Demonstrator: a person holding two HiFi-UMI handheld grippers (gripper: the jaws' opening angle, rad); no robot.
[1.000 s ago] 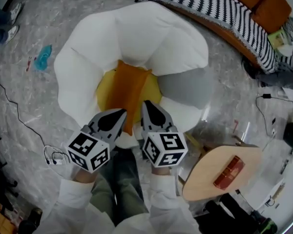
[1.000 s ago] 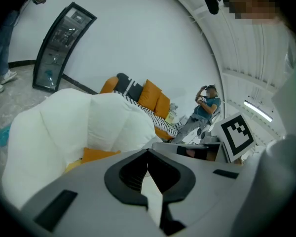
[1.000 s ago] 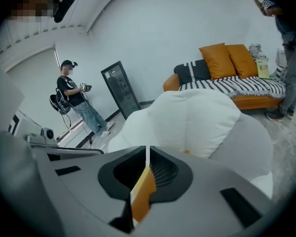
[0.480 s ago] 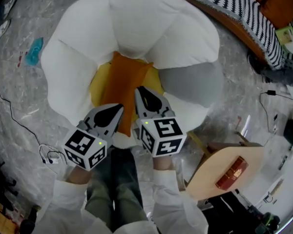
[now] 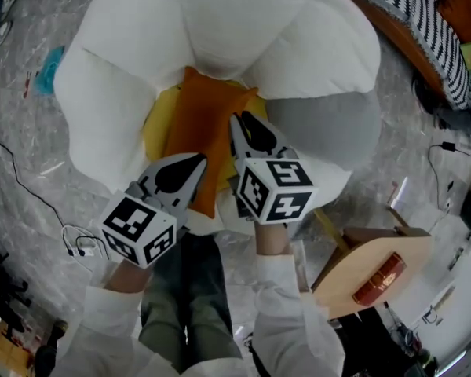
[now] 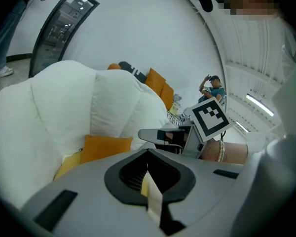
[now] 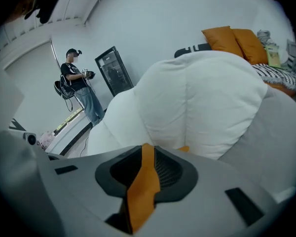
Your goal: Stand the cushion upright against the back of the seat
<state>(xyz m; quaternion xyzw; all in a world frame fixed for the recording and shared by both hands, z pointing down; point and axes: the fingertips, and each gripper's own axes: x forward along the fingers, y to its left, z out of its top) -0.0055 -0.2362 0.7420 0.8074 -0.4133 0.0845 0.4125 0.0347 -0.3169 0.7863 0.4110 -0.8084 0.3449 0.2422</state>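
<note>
An orange cushion (image 5: pixel 198 132) lies flat on the yellow seat (image 5: pixel 157 128) of a white petal-shaped chair, its far end toward the chair's back (image 5: pixel 220 22). My left gripper (image 5: pixel 198 162) hovers over the cushion's near end with its jaws together. My right gripper (image 5: pixel 241 118) is over the cushion's right edge. Its jaws have just been opening and stand a narrow slit apart. In the right gripper view (image 7: pixel 147 148) orange shows through that slit; the pads do not press on it. The left gripper view (image 6: pixel 148 153) shows the cushion (image 6: pixel 104 147) ahead.
A grey petal (image 5: pixel 322 132) bulges at the chair's right. A wooden side table (image 5: pixel 353 258) with a red object (image 5: pixel 374 280) stands at the near right. A striped throw (image 5: pixel 420 18) drapes a sofa at the back right. A cable (image 5: pixel 16 171) crosses the floor on the left.
Both grippers have come down closer to the seat. The right one has moved forward over the cushion's right edge, and its jaws have parted slightly.
</note>
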